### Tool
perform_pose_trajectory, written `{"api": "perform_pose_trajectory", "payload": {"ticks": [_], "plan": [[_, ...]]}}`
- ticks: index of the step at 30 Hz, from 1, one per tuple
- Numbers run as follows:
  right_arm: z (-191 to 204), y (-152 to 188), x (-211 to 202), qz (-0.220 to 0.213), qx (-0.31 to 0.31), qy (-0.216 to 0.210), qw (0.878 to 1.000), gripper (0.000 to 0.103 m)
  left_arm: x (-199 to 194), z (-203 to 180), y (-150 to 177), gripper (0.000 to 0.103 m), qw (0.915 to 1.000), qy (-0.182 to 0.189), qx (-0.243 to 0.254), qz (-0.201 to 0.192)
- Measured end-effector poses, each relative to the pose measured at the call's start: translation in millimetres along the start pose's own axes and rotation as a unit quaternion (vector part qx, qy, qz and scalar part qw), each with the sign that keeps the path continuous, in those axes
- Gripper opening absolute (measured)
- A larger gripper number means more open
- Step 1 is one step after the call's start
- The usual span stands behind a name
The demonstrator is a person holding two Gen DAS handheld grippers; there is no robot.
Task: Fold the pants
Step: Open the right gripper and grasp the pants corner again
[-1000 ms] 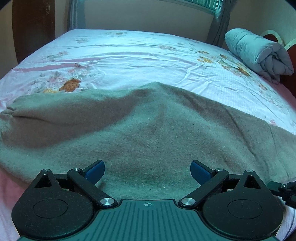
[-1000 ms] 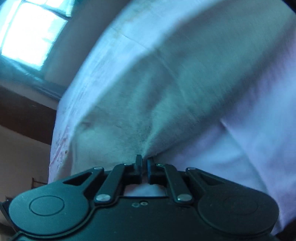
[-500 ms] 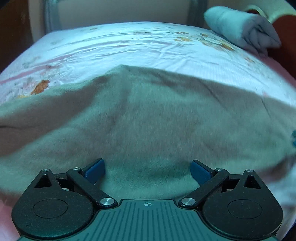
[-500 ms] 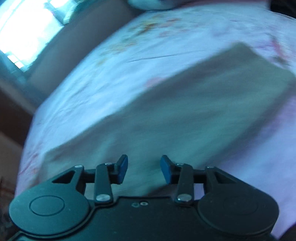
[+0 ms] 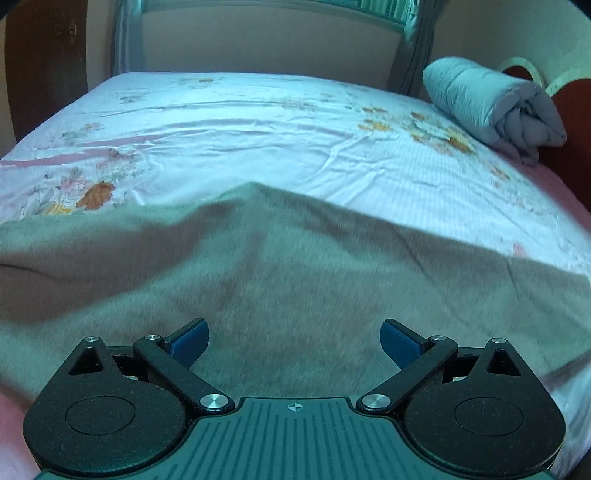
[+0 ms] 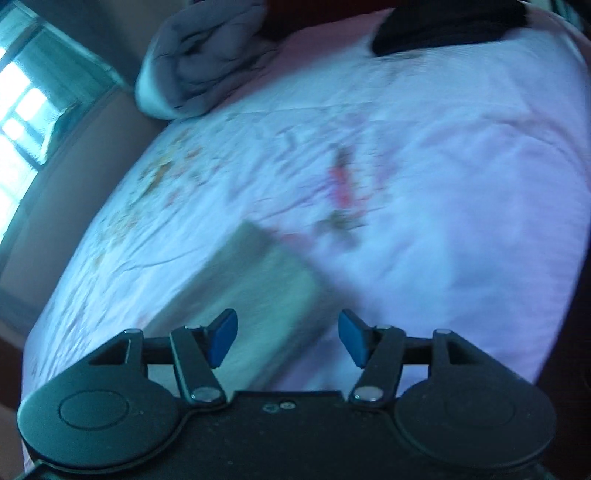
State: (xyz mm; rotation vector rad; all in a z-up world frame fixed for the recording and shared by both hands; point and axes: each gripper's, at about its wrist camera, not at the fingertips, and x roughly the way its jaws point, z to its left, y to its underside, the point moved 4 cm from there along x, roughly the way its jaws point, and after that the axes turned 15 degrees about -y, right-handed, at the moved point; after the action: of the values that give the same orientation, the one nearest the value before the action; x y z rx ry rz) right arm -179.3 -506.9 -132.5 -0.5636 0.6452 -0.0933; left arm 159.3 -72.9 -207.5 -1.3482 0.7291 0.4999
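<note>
Left wrist view: the left gripper (image 5: 294, 341) is hovering over the pants (image 5: 295, 280), fingers wide and holding nothing. Right gripper (image 6: 287, 338) fingers have just been opening, empty, over the pants' (image 6: 258, 280) corner.

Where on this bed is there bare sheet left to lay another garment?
Bare floral bedsheet runs from the grey fleece pants to the far wall, and right of the pants' end. Crowded: rolled grey quilt at the far right corner; the pants fill the near edge.

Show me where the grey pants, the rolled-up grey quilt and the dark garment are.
grey pants (image 5: 295, 280): left wrist view, middle of the spread fabric.
rolled-up grey quilt (image 5: 480, 99): left wrist view, top of the roll.
dark garment (image 6: 443, 29): right wrist view, its middle, at the bed's far edge.
</note>
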Motion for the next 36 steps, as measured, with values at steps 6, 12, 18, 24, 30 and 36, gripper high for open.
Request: {"api": "perform_pose_trajectory", "payload": {"ticks": [6, 12, 18, 24, 30, 36], "plan": [[-17.5, 0.0, 11.1, 0.003, 0.022, -0.002, 1.0, 0.056, 3.0, 14.5, -9.2, 0.099, 0.9995, -0.009, -0.03, 0.007], [-8.6, -1.1, 18.4, 0.009, 0.028, -0.015, 0.999, 0.056, 0.9, 35.5, -11.9, 0.099, 0.9986, -0.025, -0.046, 0.0], [-15.7, -1.9, 26.1, -0.009, 0.075, -0.042, 0.996, 0.038, 20.5, 32.8, -4.0, 0.1, 0.9983, -0.042, -0.029, 0.028], [-24.0, -1.8, 31.3, 0.0, 0.1, -0.067, 0.993, 0.016, 26.2, 14.4, 4.4, 0.1, 0.9991, -0.017, -0.026, 0.03], [-24.1, -1.3, 35.0, -0.005, 0.115, -0.071, 0.991, 0.017, 36.4, -6.6, 16.0, 0.102, 0.9979, -0.036, 0.038, 0.037], [-1.9, -7.7, 26.6, -0.014, 0.056, -0.069, 0.996, 0.012, 38.5, -4.6, 17.2, 0.102, 0.9979, -0.031, 0.038, 0.042]]}}
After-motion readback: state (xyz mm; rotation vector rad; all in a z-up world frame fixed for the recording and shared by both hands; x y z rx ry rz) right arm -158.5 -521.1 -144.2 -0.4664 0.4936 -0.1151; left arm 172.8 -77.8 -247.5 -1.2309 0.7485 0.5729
